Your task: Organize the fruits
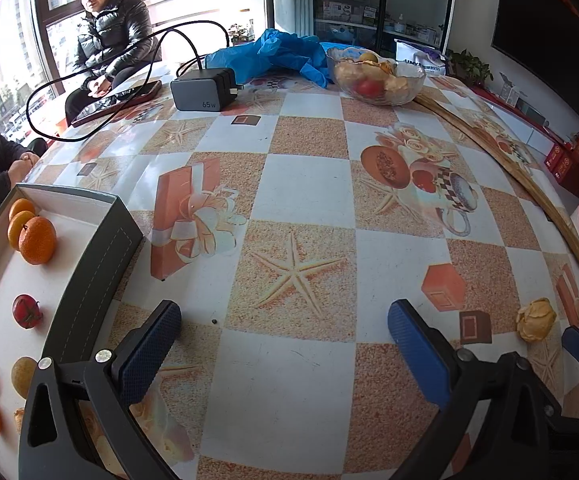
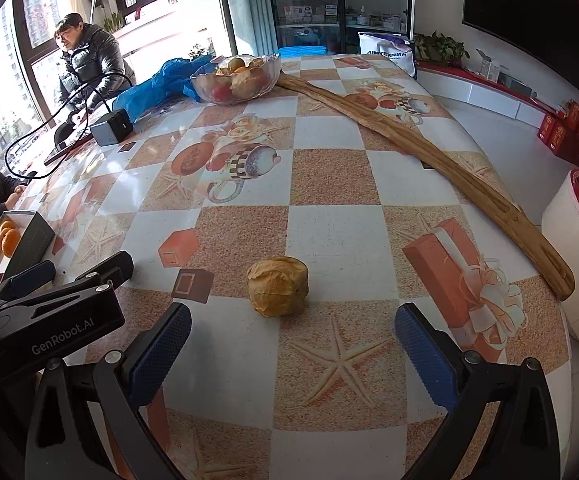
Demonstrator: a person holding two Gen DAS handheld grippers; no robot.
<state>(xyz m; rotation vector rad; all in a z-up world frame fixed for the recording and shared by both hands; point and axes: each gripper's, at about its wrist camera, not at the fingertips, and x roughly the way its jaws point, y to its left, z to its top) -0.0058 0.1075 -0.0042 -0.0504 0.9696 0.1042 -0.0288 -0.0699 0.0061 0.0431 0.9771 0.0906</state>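
Note:
A paper-wrapped yellow fruit point(image 2: 278, 287) lies on the table just ahead of my right gripper point(image 2: 292, 342), which is open and empty; the fruit also shows in the left wrist view point(image 1: 536, 319). My left gripper point(image 1: 284, 344) is open and empty over the tablecloth. A grey-walled box point(image 1: 89, 272) at the left holds oranges point(image 1: 36, 239), tomatoes point(image 1: 26, 311) and a brownish fruit point(image 1: 23, 376) in rows. A glass bowl point(image 2: 236, 77) of mixed fruit stands at the far end and also shows in the left wrist view point(image 1: 375, 76).
A long wooden slat point(image 2: 429, 156) runs along the table's right edge. A 65W charger point(image 1: 205, 89) with a black cable, a phone point(image 1: 117, 102) and a blue plastic bag point(image 1: 273, 56) lie at the far left. Two people sit beside the table at the left.

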